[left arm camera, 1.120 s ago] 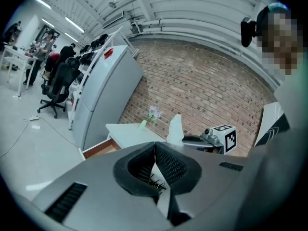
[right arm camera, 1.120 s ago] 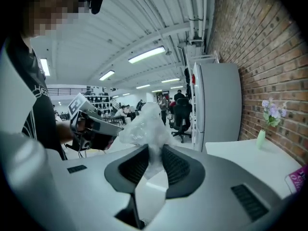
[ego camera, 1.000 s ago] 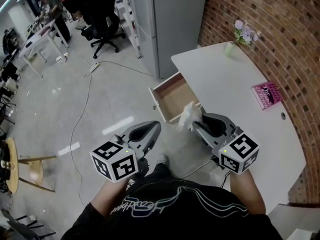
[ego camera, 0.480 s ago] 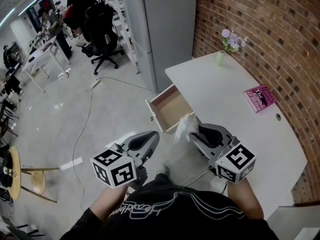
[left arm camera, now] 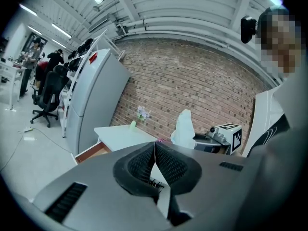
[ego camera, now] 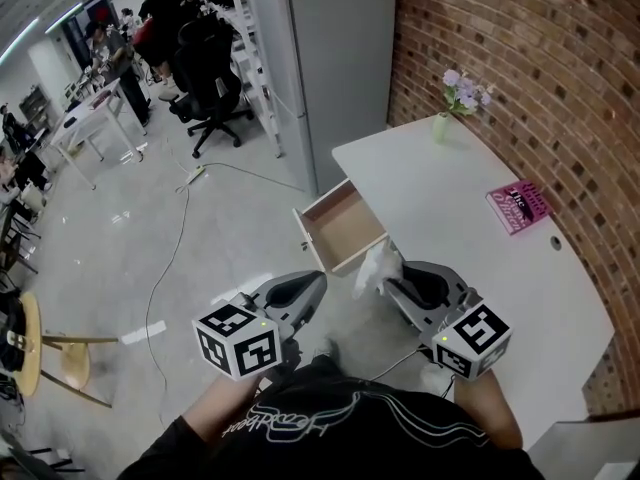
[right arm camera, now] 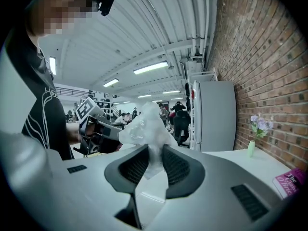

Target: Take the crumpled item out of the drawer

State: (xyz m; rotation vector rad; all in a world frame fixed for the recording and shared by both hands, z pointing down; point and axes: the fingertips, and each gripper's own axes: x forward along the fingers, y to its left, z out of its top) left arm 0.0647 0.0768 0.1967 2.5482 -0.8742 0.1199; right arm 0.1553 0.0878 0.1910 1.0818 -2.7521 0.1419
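My right gripper is shut on a crumpled white item, held up in the air just in front of the open wooden drawer. In the right gripper view the crumpled white item sticks up from between the pads. The drawer hangs out of the white desk and looks bare inside. My left gripper is shut with nothing in it, to the left over the floor. In the left gripper view its pads meet, and the white item shows beyond them.
A pink book lies on the desk near the brick wall. A small vase of flowers stands at the desk's far end. A grey cabinet stands behind the drawer. A cable runs across the floor; office chairs stand further back.
The right gripper with the white item has drawn back a little from the drawer. The whole view has shifted, and both grippers stay shut.
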